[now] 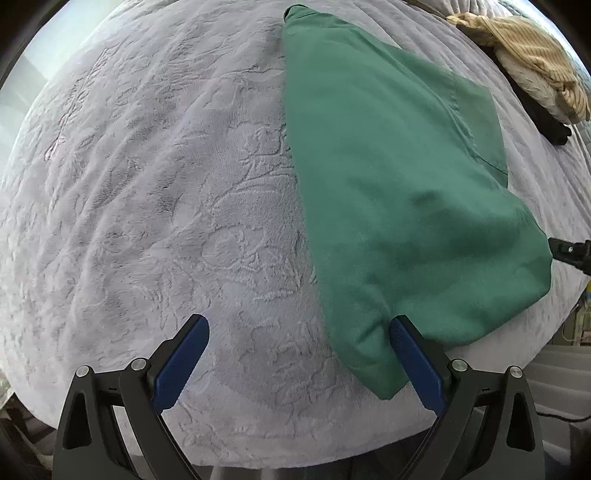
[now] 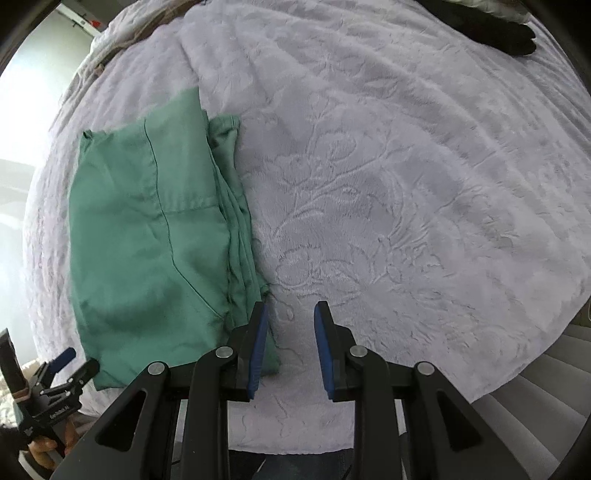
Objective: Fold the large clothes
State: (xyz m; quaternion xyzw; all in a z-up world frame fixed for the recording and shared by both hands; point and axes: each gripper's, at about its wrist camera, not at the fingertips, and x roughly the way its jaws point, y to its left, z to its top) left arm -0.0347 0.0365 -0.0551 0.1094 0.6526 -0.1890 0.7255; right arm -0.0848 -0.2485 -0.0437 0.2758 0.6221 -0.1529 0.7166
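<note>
A green garment (image 1: 399, 192) lies folded into a long flat shape on a pale lilac embossed bedspread (image 1: 166, 184). My left gripper (image 1: 299, 325) is open and empty, its right finger at the garment's near corner. In the right wrist view the same garment (image 2: 147, 236) lies left of centre, its stacked folded edges facing right. My right gripper (image 2: 290, 314) is open and empty, its left finger over the garment's near right corner. The left gripper shows at that view's lower left (image 2: 74, 360), and the right gripper's tip at the left wrist view's right edge (image 1: 570, 251).
A heap of other clothes, tan striped, cream and black (image 1: 535, 70), lies at the far right of the bed. A black garment (image 2: 495, 31) lies at the top of the right wrist view. The bedspread (image 2: 406, 184) extends right of the garment. The bed edge is near me.
</note>
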